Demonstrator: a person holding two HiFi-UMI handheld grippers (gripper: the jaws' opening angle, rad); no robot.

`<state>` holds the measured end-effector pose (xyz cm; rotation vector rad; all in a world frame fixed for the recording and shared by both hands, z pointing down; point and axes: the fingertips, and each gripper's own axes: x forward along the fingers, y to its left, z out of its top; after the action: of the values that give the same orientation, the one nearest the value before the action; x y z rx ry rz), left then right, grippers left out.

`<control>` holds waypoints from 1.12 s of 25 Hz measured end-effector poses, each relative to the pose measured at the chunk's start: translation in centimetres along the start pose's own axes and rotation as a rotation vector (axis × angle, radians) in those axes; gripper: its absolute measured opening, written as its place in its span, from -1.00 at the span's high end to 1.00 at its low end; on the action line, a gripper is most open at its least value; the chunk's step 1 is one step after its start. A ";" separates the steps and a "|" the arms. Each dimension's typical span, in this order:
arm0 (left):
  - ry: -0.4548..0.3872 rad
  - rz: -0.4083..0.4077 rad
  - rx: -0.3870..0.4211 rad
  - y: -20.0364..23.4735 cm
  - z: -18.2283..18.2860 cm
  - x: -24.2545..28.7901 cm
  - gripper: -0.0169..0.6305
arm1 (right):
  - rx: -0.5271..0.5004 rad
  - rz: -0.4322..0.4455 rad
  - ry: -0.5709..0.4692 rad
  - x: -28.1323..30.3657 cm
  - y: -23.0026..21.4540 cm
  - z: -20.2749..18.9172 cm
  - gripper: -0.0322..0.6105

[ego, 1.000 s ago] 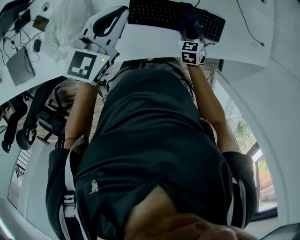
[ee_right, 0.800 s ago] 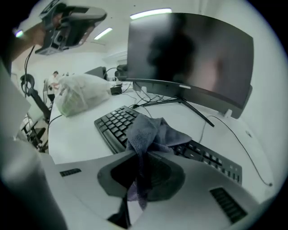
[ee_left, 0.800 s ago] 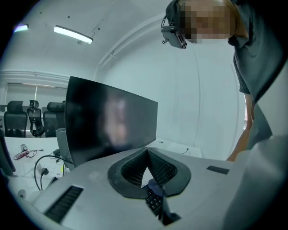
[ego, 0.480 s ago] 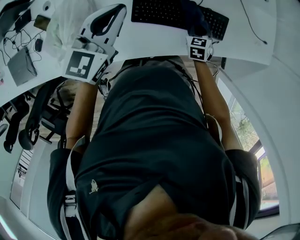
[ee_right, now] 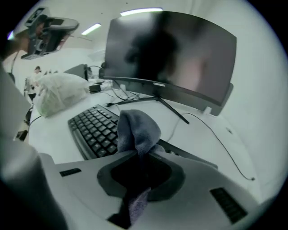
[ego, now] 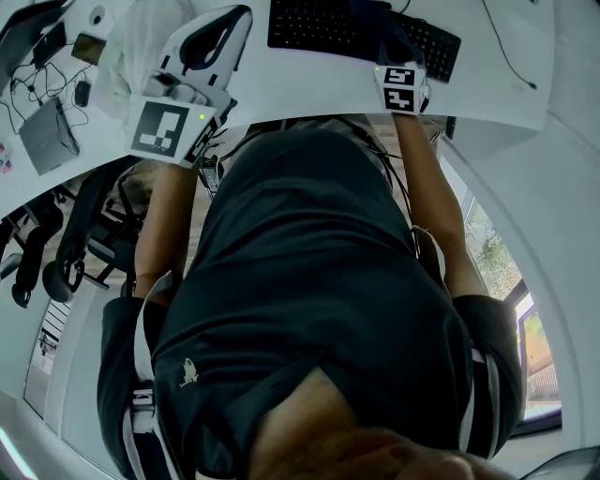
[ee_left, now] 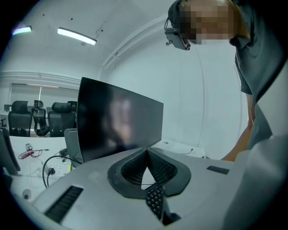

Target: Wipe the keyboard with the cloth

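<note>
Keyboard (ego: 319, 26): your right gripper (ee_right: 140, 157), clenched on the cloth (ee_right: 137, 128), has slid toward 3 o'clock (wiping underway); your left gripper (ee_left: 146, 152) is closed, empty.

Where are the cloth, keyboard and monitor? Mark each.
cloth (ee_right: 137, 128), right gripper view, bunched fold at its top.
keyboard (ee_right: 92, 128), right gripper view, its key rows.
monitor (ee_right: 180, 54), right gripper view, its dark screen.
</note>
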<state>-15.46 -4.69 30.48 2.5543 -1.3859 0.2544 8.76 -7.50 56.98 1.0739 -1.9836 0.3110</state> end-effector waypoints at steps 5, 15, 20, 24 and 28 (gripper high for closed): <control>0.014 -0.008 -0.021 0.1 -0.9 0.0 0.93 | -0.091 0.005 -0.005 1.1 3.3 2.0 0.79; 0.005 -0.002 -0.010 0.9 -0.2 0.3 0.93 | -0.002 -0.041 0.021 1.8 -1.6 1.7 0.79; 0.027 0.006 -0.036 1.5 -1.3 -0.1 0.93 | -0.052 -0.011 0.003 3.5 2.1 4.7 0.79; 0.010 -0.009 -0.023 1.1 -0.5 0.4 0.93 | -0.131 0.145 -0.039 5.1 8.0 7.3 0.79; -0.001 0.010 -0.018 1.6 0.0 -0.1 0.93 | -0.051 0.071 -0.011 3.7 2.3 5.2 0.79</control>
<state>-16.80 -5.47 30.66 2.5342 -1.3957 0.2412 2.95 -11.15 56.99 0.9765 -2.0316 0.2921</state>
